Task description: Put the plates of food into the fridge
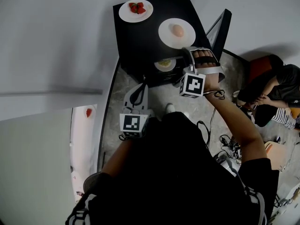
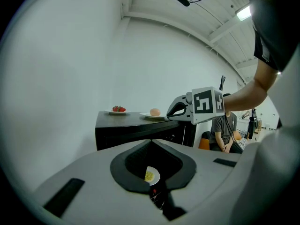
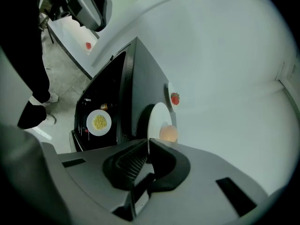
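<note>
Two white plates stand on top of a black mini fridge (image 1: 140,36): one with strawberries (image 1: 135,10) at the back, one with a pale egg-like piece of food (image 1: 176,32) nearer. My right gripper (image 1: 187,50) is shut on the near rim of the egg plate (image 3: 157,121), which is still on the fridge top. A third plate, with yellow food (image 1: 165,64), lies inside the open fridge and also shows in the right gripper view (image 3: 99,122). My left gripper (image 1: 139,86) hangs in front of the fridge, its tips together (image 2: 151,144) and nothing between them.
The fridge's open door (image 1: 82,139), white inside, stands at the left with a red item (image 1: 88,112) on its shelf. A seated person (image 1: 272,90) is at the right. Cables (image 1: 225,144) lie on the stone floor. A white wall runs behind the fridge.
</note>
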`<action>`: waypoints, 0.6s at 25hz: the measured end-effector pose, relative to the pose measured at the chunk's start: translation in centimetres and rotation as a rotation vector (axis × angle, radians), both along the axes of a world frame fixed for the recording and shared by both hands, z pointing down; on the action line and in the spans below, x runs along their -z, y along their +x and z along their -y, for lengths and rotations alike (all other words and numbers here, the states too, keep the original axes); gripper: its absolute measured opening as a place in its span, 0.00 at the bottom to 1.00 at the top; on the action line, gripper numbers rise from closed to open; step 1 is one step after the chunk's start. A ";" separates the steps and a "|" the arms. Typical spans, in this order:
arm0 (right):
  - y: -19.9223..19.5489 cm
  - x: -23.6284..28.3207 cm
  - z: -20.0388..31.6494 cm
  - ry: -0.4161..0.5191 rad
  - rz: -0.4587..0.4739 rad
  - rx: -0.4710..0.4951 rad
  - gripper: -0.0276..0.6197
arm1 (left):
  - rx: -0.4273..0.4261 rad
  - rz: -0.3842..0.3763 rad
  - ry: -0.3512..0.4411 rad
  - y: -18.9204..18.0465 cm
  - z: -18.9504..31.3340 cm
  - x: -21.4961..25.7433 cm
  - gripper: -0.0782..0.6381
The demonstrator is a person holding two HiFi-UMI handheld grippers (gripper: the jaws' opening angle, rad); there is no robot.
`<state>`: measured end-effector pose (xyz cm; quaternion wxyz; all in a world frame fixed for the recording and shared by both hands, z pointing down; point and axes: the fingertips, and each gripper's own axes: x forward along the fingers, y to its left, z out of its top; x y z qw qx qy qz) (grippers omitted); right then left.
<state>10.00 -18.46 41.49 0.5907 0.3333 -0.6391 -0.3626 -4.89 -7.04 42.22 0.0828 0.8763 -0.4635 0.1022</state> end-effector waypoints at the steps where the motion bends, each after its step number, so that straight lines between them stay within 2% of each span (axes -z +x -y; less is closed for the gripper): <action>1: 0.1 0.0 0.0 -0.004 -0.008 -0.003 0.09 | 0.002 0.000 -0.001 0.0 0.0 0.0 0.14; 4: 0.1 0.0 -0.4 0.002 -0.018 0.004 0.09 | 0.007 0.000 -0.004 -0.2 0.1 0.0 0.14; 8: 0.0 0.4 -2.5 0.063 -0.046 0.026 0.09 | 0.008 -0.007 -0.001 -0.5 -0.6 0.2 0.14; 15: 0.0 0.9 -4.5 0.111 -0.006 0.027 0.09 | -0.020 0.002 -0.008 -0.6 -0.8 -0.2 0.14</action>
